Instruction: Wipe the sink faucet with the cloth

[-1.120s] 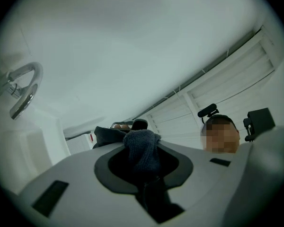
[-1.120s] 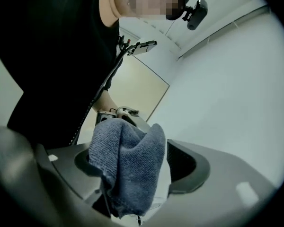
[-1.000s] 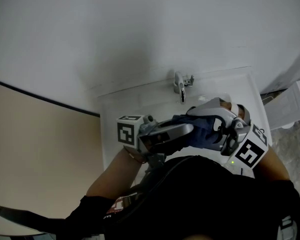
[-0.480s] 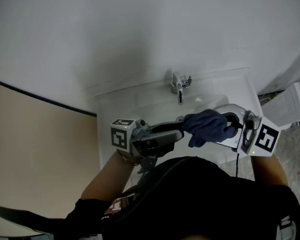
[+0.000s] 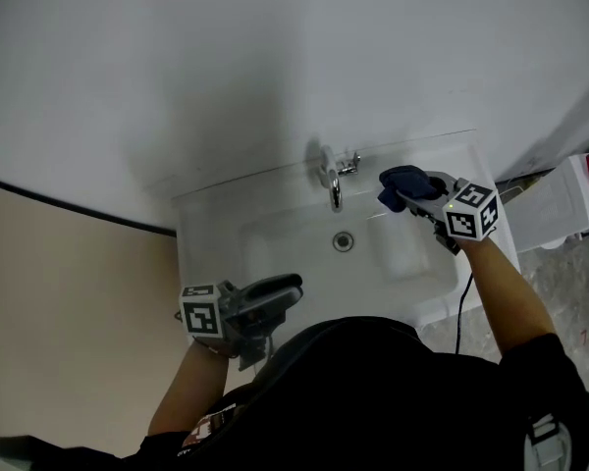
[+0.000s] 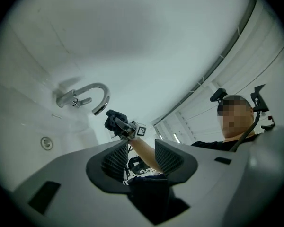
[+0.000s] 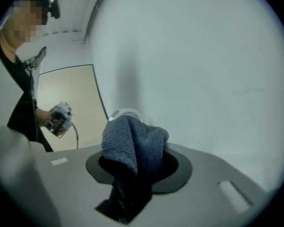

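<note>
The dark blue cloth (image 5: 402,179) is held in a bunch by the right gripper (image 5: 420,192). Its jaws have just been closing, and the cloth is pinched tight between them. The cloth is held over the back right part of the white sink (image 5: 275,226), just to the right of the faucet (image 5: 331,177). A small gap is seen between the cloth and the faucet. The shiny faucet is fixed at the middle of the sink's back edge, and its spout is bent down over the bowl. The round drain (image 5: 344,241) is seen just below the spout. The left gripper (image 6: 138,159) is held well apart from the cloth, near the sink's front left edge. Its jaws have just been opening and are spread wide, with nothing gripped between them. A plain pale wall (image 5: 275,67) is seen behind the sink.
</note>
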The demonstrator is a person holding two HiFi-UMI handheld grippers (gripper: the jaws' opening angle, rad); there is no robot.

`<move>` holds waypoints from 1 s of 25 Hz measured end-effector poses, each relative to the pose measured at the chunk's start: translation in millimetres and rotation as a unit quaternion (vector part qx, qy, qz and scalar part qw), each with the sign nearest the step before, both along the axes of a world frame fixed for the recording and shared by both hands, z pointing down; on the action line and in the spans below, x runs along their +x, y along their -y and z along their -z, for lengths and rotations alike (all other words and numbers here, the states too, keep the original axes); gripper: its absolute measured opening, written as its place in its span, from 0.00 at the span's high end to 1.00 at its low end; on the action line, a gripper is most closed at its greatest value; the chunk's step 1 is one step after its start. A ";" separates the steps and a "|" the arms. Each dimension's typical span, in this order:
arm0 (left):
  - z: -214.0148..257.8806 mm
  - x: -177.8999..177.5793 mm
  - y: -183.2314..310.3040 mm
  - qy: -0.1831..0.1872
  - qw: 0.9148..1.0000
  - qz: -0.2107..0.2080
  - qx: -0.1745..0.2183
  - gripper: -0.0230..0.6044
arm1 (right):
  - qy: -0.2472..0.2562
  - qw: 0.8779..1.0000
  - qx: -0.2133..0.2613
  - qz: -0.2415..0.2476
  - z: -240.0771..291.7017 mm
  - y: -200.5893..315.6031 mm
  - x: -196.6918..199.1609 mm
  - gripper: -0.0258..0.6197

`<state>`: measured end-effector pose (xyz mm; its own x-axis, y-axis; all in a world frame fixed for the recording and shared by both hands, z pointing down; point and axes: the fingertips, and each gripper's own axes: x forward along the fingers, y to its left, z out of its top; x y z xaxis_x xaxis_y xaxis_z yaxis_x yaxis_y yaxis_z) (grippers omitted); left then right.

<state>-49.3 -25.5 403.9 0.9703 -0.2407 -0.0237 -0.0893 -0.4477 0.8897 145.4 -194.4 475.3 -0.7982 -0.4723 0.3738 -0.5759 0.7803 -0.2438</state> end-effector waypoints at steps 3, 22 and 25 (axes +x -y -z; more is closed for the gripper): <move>-13.1 -12.1 -18.6 0.032 0.999 0.026 -0.018 0.71 | 0.018 0.997 -0.063 -0.045 -56.7 49.5 -8.3 0.75; -19.6 -135.6 31.5 0.276 0.912 0.241 0.183 0.71 | 0.038 0.998 -0.054 -0.011 -60.7 119.6 -53.7 0.77; -20.1 -131.8 53.7 0.379 0.852 0.225 0.283 0.71 | 0.011 1.000 0.004 0.023 -29.2 114.9 -80.2 0.77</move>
<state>-181.1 -79.1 424.1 0.5709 -0.7506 0.3327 -0.8181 -0.5545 0.1527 65.2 -309.2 504.5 -0.8274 -0.4380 0.3515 -0.5339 0.8077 -0.2502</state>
